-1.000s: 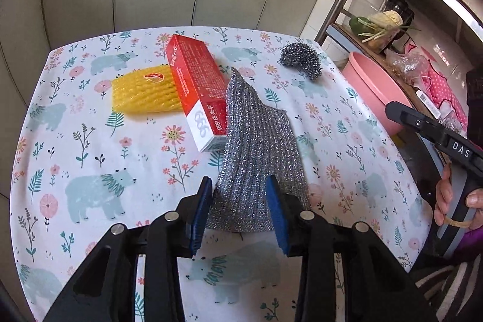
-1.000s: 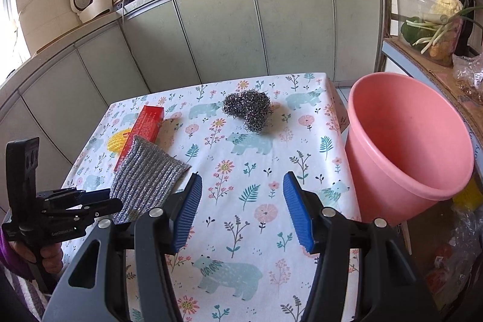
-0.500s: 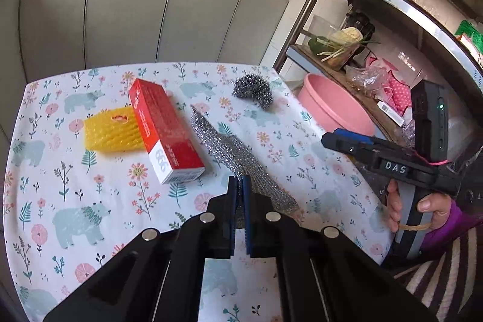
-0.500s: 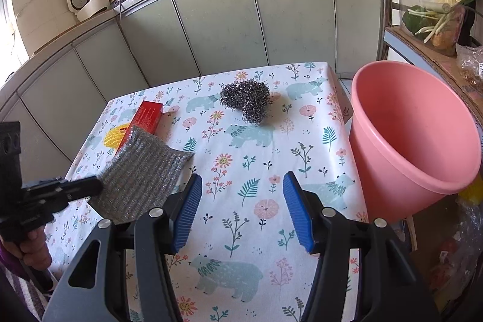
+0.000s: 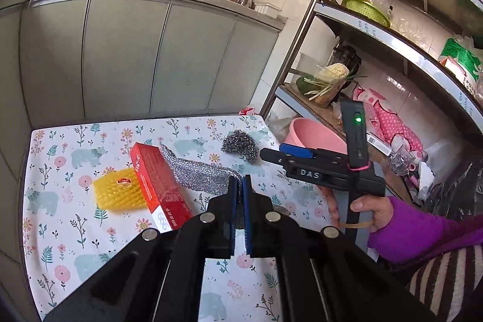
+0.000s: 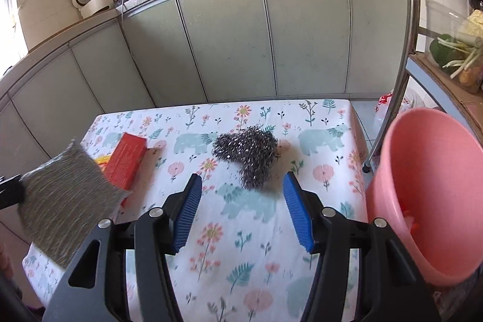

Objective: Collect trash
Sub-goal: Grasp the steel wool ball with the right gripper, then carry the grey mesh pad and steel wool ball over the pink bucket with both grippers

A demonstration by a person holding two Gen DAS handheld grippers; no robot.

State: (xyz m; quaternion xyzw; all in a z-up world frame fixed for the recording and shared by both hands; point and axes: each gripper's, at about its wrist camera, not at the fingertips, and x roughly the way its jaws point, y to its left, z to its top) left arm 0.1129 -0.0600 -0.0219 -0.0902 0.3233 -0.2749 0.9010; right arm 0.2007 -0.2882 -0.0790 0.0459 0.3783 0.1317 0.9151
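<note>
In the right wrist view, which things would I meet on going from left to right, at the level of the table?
Silver metallic scouring cloth, held up at the left edge → red cardboard box → crinkled steel wool scrubber → pink plastic bucket beside the table's right edge.

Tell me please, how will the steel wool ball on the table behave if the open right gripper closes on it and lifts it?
The steel wool ball is a loose tangle of wire, so it will probably squash somewhat between the right gripper pads. It looks airy, likely light for its size. Its lumpy, irregular shape and rough wire suggest it will not roll or slip easily on the tablecloth.
</note>
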